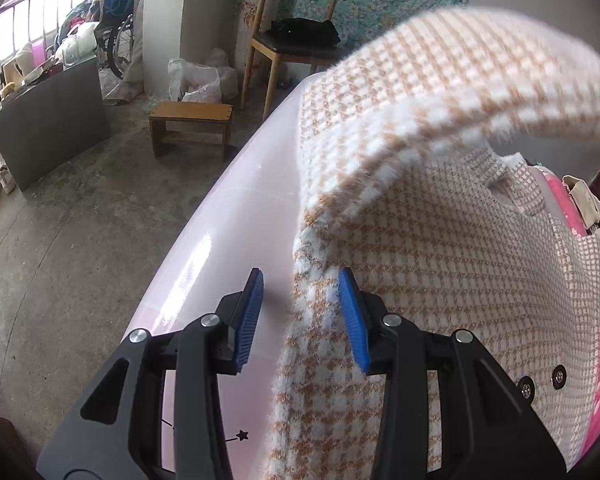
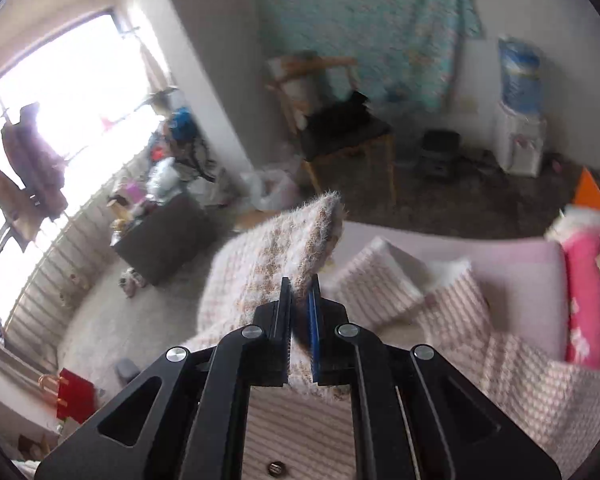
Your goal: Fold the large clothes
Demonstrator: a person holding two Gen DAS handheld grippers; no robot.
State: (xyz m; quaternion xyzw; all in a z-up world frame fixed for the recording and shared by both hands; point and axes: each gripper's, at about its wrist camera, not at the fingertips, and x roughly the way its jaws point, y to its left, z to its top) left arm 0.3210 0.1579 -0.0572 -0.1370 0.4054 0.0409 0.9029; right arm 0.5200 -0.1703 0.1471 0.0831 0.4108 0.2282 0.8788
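Observation:
A fuzzy beige-and-white houndstooth jacket [image 1: 460,260] with snap buttons lies on a pale pink table [image 1: 228,232]. My left gripper [image 1: 302,276] stands open low over the table. The jacket's left edge lies between its blue pads, brushing the right pad [image 1: 352,312] while the left pad stays apart from the cloth. My right gripper [image 2: 300,280] is shut on the jacket's sleeve [image 2: 284,240] and holds it high above the table. In the left wrist view the raised sleeve [image 1: 460,80] arches blurred over the jacket body. The rest of the jacket [image 2: 540,392] lies rumpled below.
A pink patterned cloth [image 2: 588,300] and a beige item lie at the table's right end. On the floor beyond stand a wooden stool [image 1: 192,120], a wooden chair [image 1: 296,40] with a black bag, a dark cabinet [image 1: 52,120], plastic bags and a water dispenser [image 2: 520,120].

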